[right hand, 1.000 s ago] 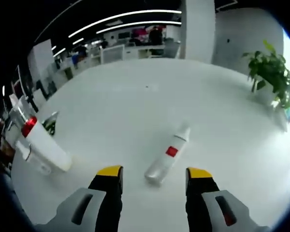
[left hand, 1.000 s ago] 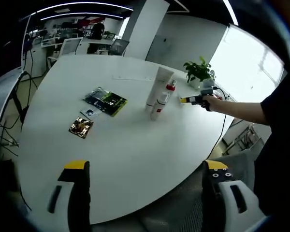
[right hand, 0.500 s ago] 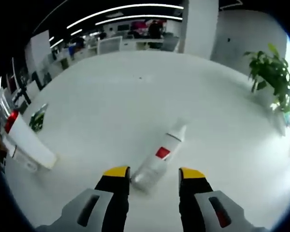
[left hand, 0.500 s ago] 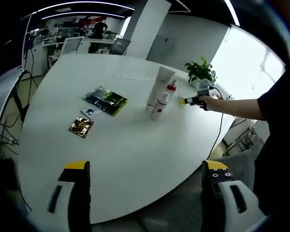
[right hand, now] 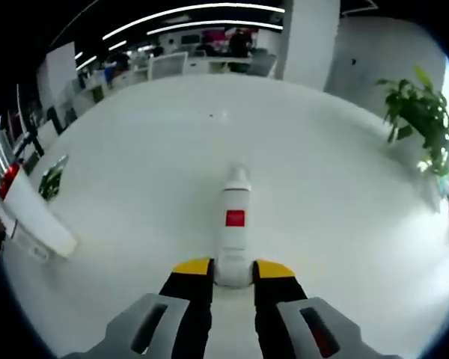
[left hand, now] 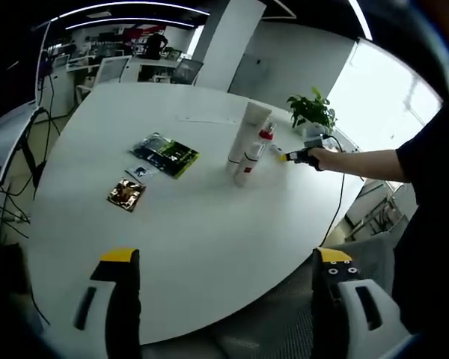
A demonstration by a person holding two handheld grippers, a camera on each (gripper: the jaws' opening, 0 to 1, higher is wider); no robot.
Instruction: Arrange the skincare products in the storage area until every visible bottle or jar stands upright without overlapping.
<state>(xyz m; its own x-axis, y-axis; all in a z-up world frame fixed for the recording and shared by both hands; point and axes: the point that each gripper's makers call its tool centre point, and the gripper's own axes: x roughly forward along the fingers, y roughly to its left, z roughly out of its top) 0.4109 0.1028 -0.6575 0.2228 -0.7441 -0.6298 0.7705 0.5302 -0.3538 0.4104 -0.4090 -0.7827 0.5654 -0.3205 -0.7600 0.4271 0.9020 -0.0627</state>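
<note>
In the right gripper view a white spray bottle [right hand: 233, 224] with a red square label lies on the white table [right hand: 322, 194], pointing away from me. My right gripper [right hand: 232, 268] is shut on its base end. At the left edge stand a white tube [right hand: 34, 217] and a red-capped bottle [right hand: 7, 182]. In the left gripper view my left gripper [left hand: 217, 262] hangs open over the near table edge, holding nothing. Far off, the white tube [left hand: 247, 134] and the red-capped bottle [left hand: 253, 155] stand upright together, with the right gripper [left hand: 295, 155] just to their right, held by a person's arm.
A green-black packet [left hand: 165, 155], a small card [left hand: 140, 173] and a bronze foil packet [left hand: 125, 196] lie left of the bottles. A potted plant [left hand: 311, 112] stands at the table's far side, also the potted plant [right hand: 419, 112]. Desks and chairs fill the room behind.
My right gripper has closed in on the lying spray bottle and shut on its base; the bottle now points straight away. My left gripper has stayed still.
</note>
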